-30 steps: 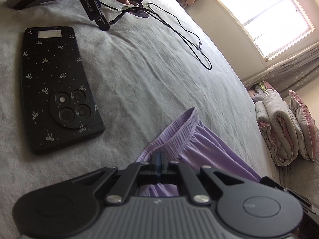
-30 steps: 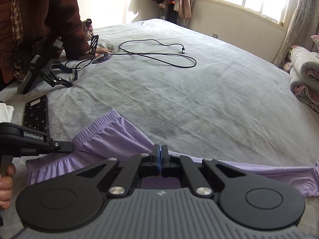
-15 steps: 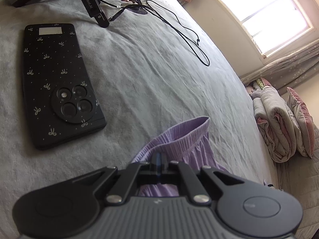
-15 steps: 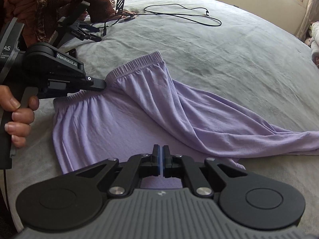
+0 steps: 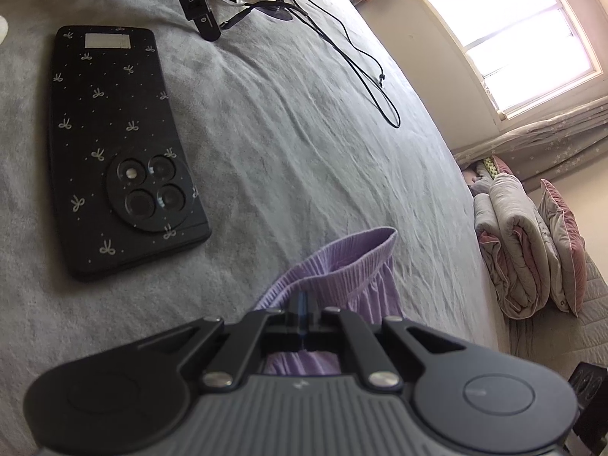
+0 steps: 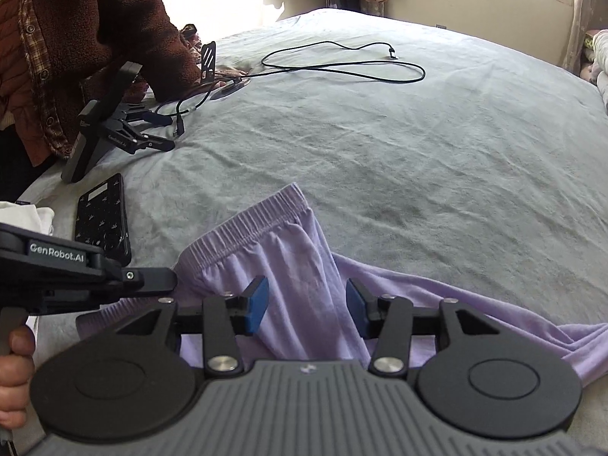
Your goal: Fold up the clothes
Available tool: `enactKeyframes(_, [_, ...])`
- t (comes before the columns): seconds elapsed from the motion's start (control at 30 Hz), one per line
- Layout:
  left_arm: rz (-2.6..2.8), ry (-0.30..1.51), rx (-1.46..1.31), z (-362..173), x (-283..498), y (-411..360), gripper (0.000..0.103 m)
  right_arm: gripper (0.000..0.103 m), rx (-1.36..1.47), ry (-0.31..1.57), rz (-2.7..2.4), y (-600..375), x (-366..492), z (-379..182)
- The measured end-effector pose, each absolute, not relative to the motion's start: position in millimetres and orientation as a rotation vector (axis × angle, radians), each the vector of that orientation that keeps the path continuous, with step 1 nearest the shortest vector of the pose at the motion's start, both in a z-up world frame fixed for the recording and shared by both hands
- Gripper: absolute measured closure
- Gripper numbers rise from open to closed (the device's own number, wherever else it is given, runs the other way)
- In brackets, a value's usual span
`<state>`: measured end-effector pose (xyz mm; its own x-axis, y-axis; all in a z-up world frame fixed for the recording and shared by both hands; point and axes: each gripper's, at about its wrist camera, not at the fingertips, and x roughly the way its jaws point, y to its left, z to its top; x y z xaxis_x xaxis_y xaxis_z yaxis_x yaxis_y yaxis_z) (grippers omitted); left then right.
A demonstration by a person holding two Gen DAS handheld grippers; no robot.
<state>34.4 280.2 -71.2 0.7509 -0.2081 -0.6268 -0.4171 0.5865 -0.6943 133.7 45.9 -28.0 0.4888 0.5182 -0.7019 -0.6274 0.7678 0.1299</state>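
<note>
Left gripper (image 5: pixel 302 304): jaws pressed together, pinching the elastic waistband of the purple trousers (image 5: pixel 334 266); seen from the right wrist view its tip (image 6: pixel 167 279) meets the waistband's left end
Right gripper (image 6: pixel 307 306): jaws opening, now about half apart, blue pads (image 6: pixel 256 304) clear of the cloth; the gripper hangs over a raised fold of the trousers and grips nothing
Purple trousers (image 6: pixel 304 285): lying on the grey bed cover (image 6: pixel 418 159) at its near edge, waistband towards the far side, a leg trailing off to the right
Left hand (image 6: pixel 15 376): wrapped round the left gripper's handle
Phone (image 5: pixel 114 152): black case with small bows, face down on the cover, just left of the waistband, not touching it
Black cable (image 6: pixel 342 64): looped on the cover, well apart from the trousers
</note>
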Motion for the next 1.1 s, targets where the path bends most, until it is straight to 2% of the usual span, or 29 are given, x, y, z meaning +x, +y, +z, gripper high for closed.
enactKeyframes(0.27, [0.132, 0.740, -0.960, -71.8, 35.9, 284.0, 0.103, 0.053, -0.012, 0.835, 0.693, 52.9, 164.6, -42.5])
enactKeyframes(0.33, [0.131, 0.739, -0.969, -72.4, 36.1, 285.6, 0.103, 0.064, 0.022, 0.823, 0.696, 51.0, 164.5, -42.4])
enactKeyframes(0.37, [0.131, 0.739, -0.973, -72.7, 36.1, 286.4, 0.103, 0.081, 0.042, 0.819, 0.706, 49.6, 163.0, -40.8])
enactKeyframes(0.4, [0.131, 0.739, -0.977, -73.0, 36.2, 287.2, 0.103, 0.093, 0.062, 0.816, 0.717, 48.2, 161.5, -39.2])
enactKeyframes(0.47, [0.130, 0.738, -0.983, -73.7, 35.8, 288.2, 0.103, 0.097, 0.084, 0.794, 0.734, 45.0, 155.1, -33.4])
enactKeyframes(0.87, [0.131, 0.730, -1.009, -73.4, 25.3, 293.5, 0.103, 0.098, 0.008, 0.663, 0.882, 35.3, 70.9, 8.6])
enactKeyframes(1.1, [0.122, 0.726, -0.994, -69.3, 14.2, 294.3, 0.103, 0.098, -0.213, 0.671, 0.960, 48.1, 14.9, -12.5])
